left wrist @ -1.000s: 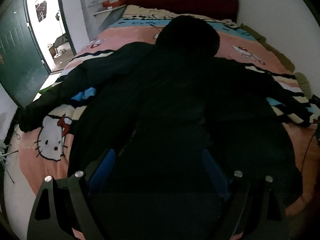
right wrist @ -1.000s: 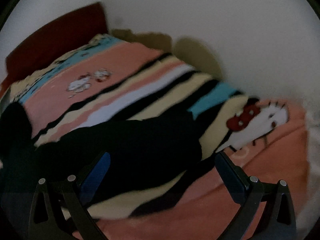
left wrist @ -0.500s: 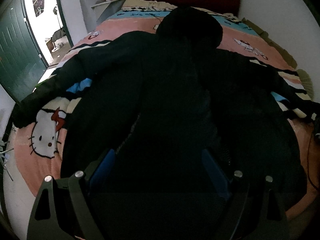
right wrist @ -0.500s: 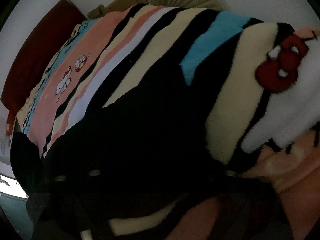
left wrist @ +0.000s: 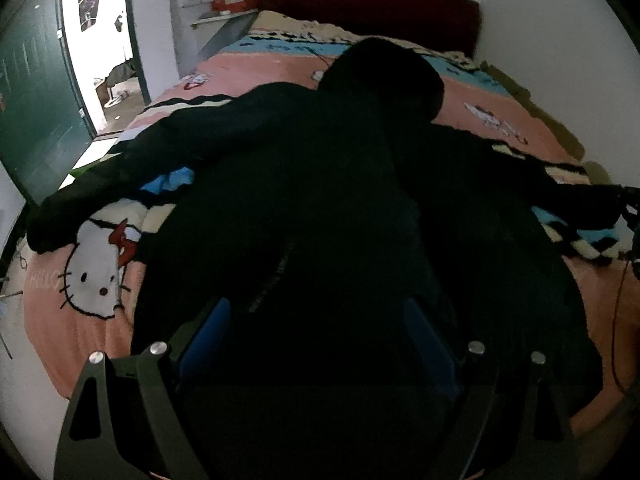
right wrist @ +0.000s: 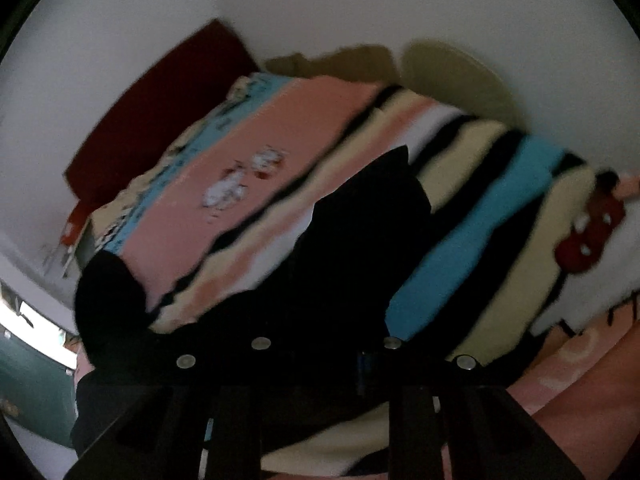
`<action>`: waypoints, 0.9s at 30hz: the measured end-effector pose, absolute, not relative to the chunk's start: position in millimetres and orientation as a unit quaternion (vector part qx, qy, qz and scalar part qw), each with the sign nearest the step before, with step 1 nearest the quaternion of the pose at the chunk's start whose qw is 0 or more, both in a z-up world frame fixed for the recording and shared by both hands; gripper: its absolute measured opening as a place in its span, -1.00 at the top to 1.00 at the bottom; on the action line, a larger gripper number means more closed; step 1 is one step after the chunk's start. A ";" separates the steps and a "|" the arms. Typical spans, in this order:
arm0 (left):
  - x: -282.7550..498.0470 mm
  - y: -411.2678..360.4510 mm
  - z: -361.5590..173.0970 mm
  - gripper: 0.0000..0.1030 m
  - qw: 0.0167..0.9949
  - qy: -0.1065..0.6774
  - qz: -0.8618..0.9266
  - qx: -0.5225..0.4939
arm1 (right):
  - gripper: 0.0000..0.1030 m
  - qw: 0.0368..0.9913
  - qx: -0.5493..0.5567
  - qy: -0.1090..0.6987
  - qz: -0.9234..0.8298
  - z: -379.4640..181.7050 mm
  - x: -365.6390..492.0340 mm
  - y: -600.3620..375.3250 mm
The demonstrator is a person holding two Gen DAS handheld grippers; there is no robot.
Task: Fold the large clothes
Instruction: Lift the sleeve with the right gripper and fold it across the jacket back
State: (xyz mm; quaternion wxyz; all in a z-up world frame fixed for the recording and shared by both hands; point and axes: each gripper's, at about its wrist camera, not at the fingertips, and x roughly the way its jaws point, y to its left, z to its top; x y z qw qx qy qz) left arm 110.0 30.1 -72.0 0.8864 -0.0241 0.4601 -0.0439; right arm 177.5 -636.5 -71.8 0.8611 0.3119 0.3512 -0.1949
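Left gripper (left wrist: 316,332): jaws wide apart, hovering over hem of black jacket (left wrist: 304,208), pinching nothing
Jacket, left view: spread flat on striped cartoon blanket (left wrist: 92,276), hood toward red headboard (left wrist: 372,4), sleeves out to both sides
Right gripper (right wrist: 326,356): jaws just closing, pinched nearly together on dark cloth of right sleeve (right wrist: 360,232)
Sleeve, right view: raised off blanket, blurred
Green door (left wrist: 32,92): open at left
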 end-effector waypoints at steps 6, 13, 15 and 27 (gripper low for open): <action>102.2 49.4 -59.2 -0.72 0.896 0.439 -0.040 -0.047 | 0.64 0.891 0.280 0.334 -0.132 -22.6 202.6 -574.4; 89.6 74.9 -42.6 -0.72 0.912 0.405 -0.032 -0.060 | 0.66 0.913 0.240 0.325 -0.044 23.8 239.2 -473.8; 86.0 84.7 -40.8 -0.72 0.914 0.398 -0.029 -0.069 | 0.66 0.919 0.228 0.322 -0.020 36.6 247.0 -445.0; 73.6 143.8 -59.6 -0.72 0.915 0.386 -0.005 -0.117 | 0.66 0.919 0.188 0.326 0.119 53.5 297.9 -252.1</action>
